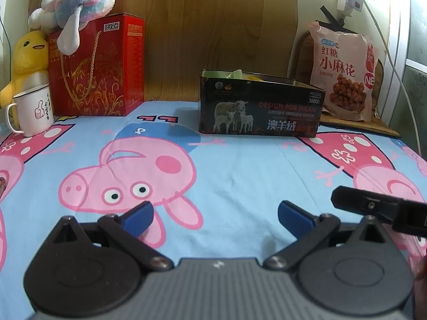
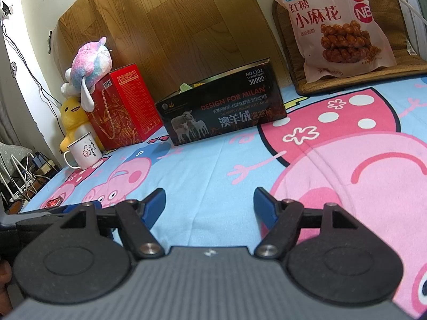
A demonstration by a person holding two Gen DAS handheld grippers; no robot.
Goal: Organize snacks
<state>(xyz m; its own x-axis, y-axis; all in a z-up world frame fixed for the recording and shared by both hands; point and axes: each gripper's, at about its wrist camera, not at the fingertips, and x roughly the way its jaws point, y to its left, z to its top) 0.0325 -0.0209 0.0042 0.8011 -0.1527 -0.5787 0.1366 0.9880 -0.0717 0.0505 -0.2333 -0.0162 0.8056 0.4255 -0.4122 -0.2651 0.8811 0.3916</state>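
Straight ahead of my left claw (image 1: 214,217), well beyond its blue tips, the black open-topped box (image 1: 260,106) with sheep printed on its front stands upright, green and yellow packets (image 1: 237,75) poking above its rim. Farther back, to the right of my claw, the pink snack bag (image 1: 344,72) showing brown twisted pastries leans upright, unopened.

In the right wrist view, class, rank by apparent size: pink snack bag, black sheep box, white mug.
1. Black sheep box and pink snack bag: too alike to rank.
2. White mug, clearly smallest.
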